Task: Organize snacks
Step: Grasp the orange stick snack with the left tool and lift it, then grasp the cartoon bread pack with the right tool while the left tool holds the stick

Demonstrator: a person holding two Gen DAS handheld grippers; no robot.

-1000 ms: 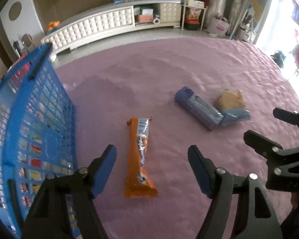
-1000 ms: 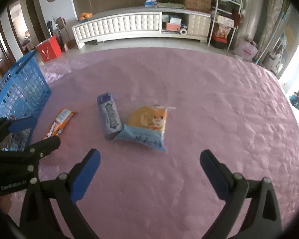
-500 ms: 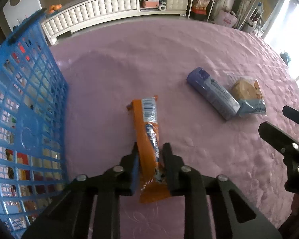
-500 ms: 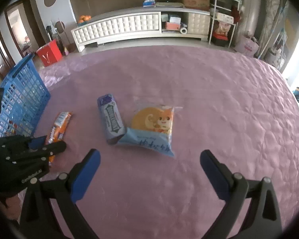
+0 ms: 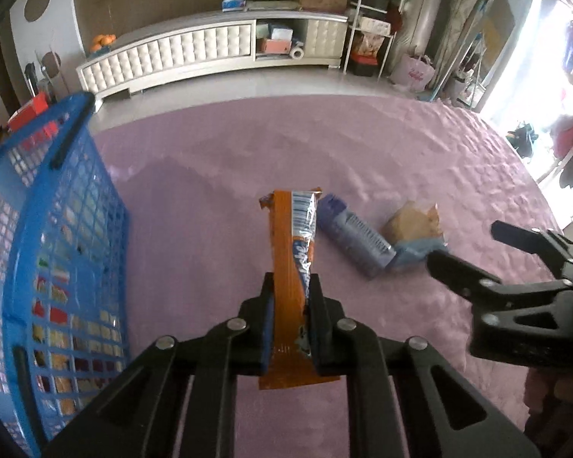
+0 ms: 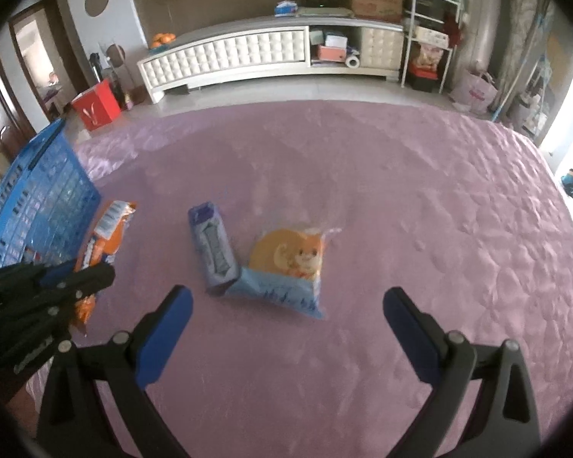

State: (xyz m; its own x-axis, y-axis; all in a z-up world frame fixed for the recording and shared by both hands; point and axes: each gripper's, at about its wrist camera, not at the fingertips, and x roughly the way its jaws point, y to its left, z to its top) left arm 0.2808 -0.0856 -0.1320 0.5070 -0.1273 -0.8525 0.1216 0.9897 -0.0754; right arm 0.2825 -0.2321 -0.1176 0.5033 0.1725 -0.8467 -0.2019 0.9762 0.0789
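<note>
My left gripper is shut on the lower half of an orange snack bar, which sticks out forward beyond the fingertips. I cannot tell whether its far end still touches the purple cloth. From the right wrist view the same bar shows beside the left gripper. A purple snack pack and a cookie bag with an orange cat lie touching on the cloth. My right gripper stands open just short of them, with nothing between its fingers.
A blue mesh basket holding several snacks stands at the left, close to the held bar. The purple quilted cloth stretches away to the right and back. A white cabinet lines the far wall.
The left gripper came down over the orange bar, shut on it and then rose a little with it. The right gripper stayed open and nearly still.
</note>
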